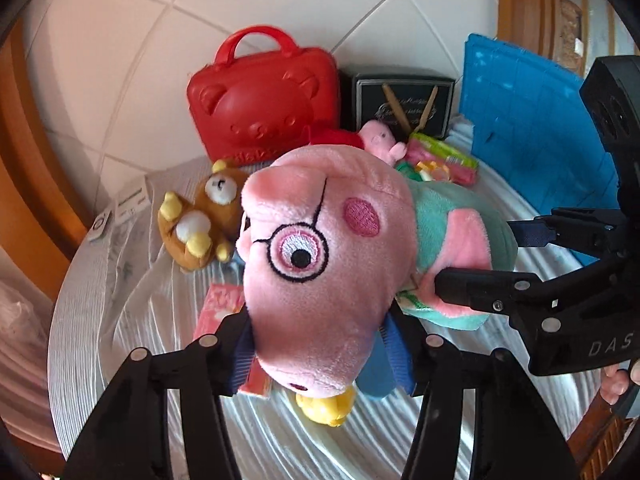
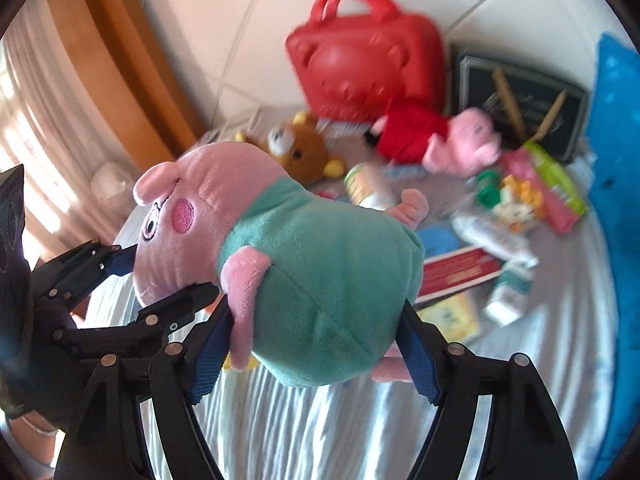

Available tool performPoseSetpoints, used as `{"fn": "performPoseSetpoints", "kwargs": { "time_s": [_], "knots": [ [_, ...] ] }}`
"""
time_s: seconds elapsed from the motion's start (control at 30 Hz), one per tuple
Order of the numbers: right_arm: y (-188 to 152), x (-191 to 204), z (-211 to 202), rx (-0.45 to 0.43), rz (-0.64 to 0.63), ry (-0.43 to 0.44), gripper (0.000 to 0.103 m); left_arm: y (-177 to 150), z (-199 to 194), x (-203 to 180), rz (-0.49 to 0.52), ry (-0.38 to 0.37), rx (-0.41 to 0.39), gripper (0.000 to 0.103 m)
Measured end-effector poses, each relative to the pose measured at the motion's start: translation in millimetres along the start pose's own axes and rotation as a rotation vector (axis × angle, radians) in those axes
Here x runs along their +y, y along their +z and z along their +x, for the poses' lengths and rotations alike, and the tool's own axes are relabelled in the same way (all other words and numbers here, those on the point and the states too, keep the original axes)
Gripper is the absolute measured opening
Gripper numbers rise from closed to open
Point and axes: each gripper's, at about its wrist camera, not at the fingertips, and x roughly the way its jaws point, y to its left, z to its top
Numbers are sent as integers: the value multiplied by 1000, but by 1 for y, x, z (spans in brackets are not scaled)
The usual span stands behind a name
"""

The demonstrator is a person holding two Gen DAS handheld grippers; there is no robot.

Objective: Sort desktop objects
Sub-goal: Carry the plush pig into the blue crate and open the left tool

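Note:
A big pink pig plush [image 1: 320, 264] with glasses and a teal shirt [image 2: 320, 280] hangs above the table, held by both grippers. My left gripper [image 1: 316, 352] is shut on its head. My right gripper [image 2: 316, 340] is shut on its teal body; it also shows in the left wrist view [image 1: 472, 264]. The left gripper shows at the left of the right wrist view [image 2: 160, 276]. Below lie a brown bear plush [image 1: 200, 220], a small pig plush in red [image 2: 436, 140], and several small packets and tubes [image 2: 500, 232].
A red bear-face case [image 1: 264, 96] and a black box [image 1: 404, 100] stand at the back by the tiled wall. A blue bin [image 1: 532, 128] stands at the right. The round table [image 1: 120, 320] has a striped white cloth. A yellow toy [image 1: 328, 408] lies under the pig's snout.

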Motion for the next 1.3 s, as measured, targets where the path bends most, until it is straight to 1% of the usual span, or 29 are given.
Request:
{"fn": "performPoseSetpoints", "kwargs": {
  "time_s": [0.07, 0.13, 0.2, 0.27, 0.37, 0.47, 0.57, 0.63, 0.7, 0.77, 0.83, 0.9, 0.97, 1.07, 1.17, 1.23, 1.27, 1.3],
  "knots": [
    [8, -6, -33, -45, 28, -47, 76, 22, -17, -13, 31, -43, -43, 55],
    [14, -14, -62, -81, 57, -87, 76, 43, -30, -30, 58, -82, -69, 55],
    [18, -26, -99, -125, 82, -144, 76, 66, -44, -49, 89, -133, -104, 55],
    [22, -37, -135, -172, 100, -198, 76, 89, -61, -73, 121, -181, -156, 55],
    [27, -60, -192, -236, 128, -278, 76, 124, -85, -118, 162, -238, -229, 55],
    [29, -89, -250, -283, 133, -370, 76, 158, -105, -169, 177, -304, -283, 55],
    [28, -129, -303, -307, 149, -446, 77, 192, -117, -230, 198, -373, -304, 55],
    [23, -162, -329, -312, 177, -472, 77, 211, -119, -271, 215, -407, -291, 55],
    [15, -197, -347, -306, 210, -490, 77, 228, -113, -314, 234, -430, -261, 55],
    [3, -233, -359, -292, 242, -499, 77, 237, -103, -357, 254, -439, -226, 55],
    [-11, -268, -366, -282, 274, -490, 78, 241, -91, -396, 268, -440, -192, 55],
    [-28, -297, -369, -274, 307, -472, 78, 241, -80, -429, 281, -428, -161, 55],
    [-47, -325, -374, -258, 338, -453, 78, 241, -64, -458, 290, -416, -114, 56],
    [-67, -351, -374, -235, 368, -433, 79, 240, -45, -491, 295, -401, -39, 59],
    [-80, -367, -372, -220, 379, -436, 81, 231, -34, -504, 314, -361, -9, 61],
    [-88, -375, -370, -219, 397, -443, 89, 225, -35, -509, 323, -315, -19, 61],
    [-92, -378, -370, -222, 410, -440, 97, 223, -38, -511, 334, -293, -32, 61],
    [-95, -380, -369, -228, 419, -433, 103, 220, -41, -509, 338, -269, -55, 62]
  ]
}}
